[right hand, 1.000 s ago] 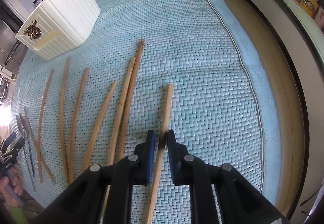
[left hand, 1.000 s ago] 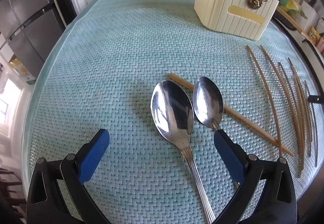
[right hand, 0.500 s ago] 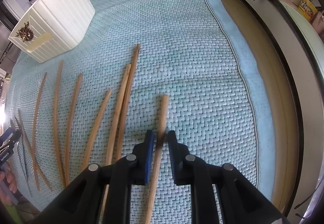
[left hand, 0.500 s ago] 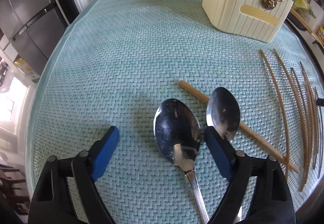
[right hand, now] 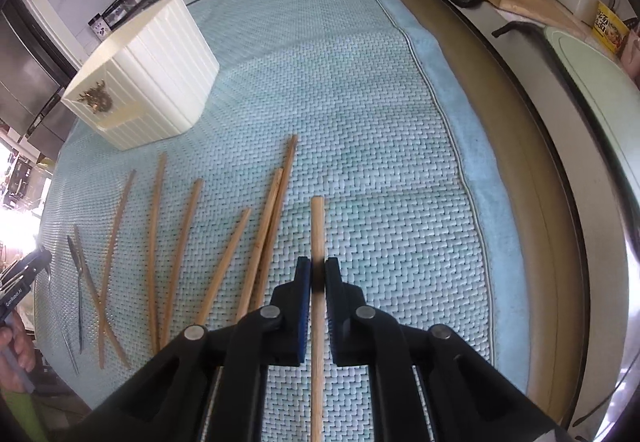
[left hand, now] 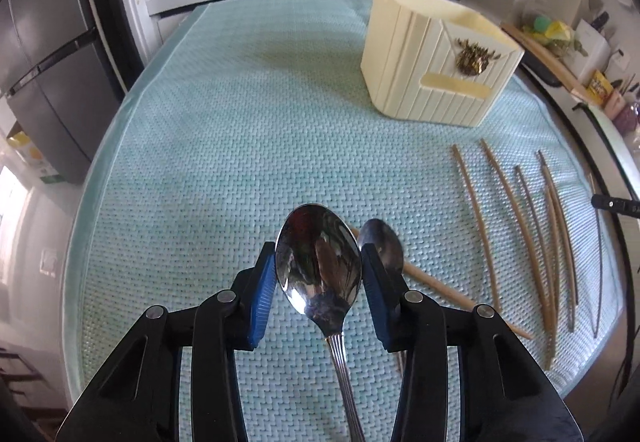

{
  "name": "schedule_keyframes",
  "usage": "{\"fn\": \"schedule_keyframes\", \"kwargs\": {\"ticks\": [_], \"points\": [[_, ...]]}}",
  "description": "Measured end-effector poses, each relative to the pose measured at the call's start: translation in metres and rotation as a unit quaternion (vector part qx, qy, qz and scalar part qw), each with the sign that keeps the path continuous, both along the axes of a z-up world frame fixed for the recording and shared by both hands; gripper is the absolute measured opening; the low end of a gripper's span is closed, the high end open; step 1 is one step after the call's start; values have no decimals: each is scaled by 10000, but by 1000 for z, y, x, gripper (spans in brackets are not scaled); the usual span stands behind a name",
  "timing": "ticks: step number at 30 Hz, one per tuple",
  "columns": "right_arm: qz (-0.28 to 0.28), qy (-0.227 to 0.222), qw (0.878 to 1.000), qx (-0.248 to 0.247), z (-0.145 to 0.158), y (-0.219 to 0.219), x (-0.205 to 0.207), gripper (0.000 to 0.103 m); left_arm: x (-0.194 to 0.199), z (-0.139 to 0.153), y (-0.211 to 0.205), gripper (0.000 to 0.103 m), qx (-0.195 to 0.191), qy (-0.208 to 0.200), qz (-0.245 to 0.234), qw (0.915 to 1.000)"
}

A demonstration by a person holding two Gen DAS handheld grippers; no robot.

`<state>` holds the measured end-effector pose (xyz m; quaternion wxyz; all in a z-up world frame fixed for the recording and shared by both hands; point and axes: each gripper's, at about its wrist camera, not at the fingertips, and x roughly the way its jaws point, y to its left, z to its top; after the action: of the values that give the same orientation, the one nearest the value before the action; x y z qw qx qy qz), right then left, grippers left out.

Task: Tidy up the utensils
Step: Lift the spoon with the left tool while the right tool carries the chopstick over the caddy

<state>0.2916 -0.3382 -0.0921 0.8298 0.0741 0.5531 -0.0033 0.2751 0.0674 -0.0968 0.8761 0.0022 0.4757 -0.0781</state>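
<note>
We see the left gripper point(left hand: 319, 270), its jaws just closed in, blue pads clamped on the bowl of a large steel spoon point(left hand: 318, 260) held above the teal woven mat point(left hand: 224, 146). A smaller spoon point(left hand: 383, 249) lies just right of it, across a wooden chopstick point(left hand: 440, 288). The right gripper point(right hand: 317, 278) pinches one chopstick point(right hand: 317, 230) w/ jaws nearly together. Other chopsticks point(right hand: 188, 226) lie loose on the mat, near the cream utensil holder point(left hand: 436, 74).

Left tongs point(left hand: 319, 274), low in the frame, had just closed onto a spoon point(left hand: 319, 262); right tongs point(right hand: 318, 278) pinched a chopstick point(right hand: 317, 230), angled steeply down.
</note>
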Motion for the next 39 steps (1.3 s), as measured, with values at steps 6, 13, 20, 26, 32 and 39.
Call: {"fn": "schedule_keyframes", "kwargs": {"ticks": [6,13,20,26,32,39], "points": [[330,-578,9978,-8,42,5,-22,7,-29,51,-1,42,-158,-584,-139,9981],[619,-1324,9893,-4,95,22,-54,7,-41,85,8,42,-477,-968,-155,9940],[833,-1982,9765,-144,129,42,-70,7,-43,110,8,41,-653,-1226,-205,9901],[910,-2345,9677,-199,142,57,-70,7,-39,123,8,41,-794,-1264,-230,9885],[1009,-2498,9628,-198,153,69,-63,7,-28,143,4,41,-893,-1338,-287,9866],[1118,-2645,9577,-162,176,83,-42,7,4,191,-11,41,-867,-1573,-418,9828]]}}
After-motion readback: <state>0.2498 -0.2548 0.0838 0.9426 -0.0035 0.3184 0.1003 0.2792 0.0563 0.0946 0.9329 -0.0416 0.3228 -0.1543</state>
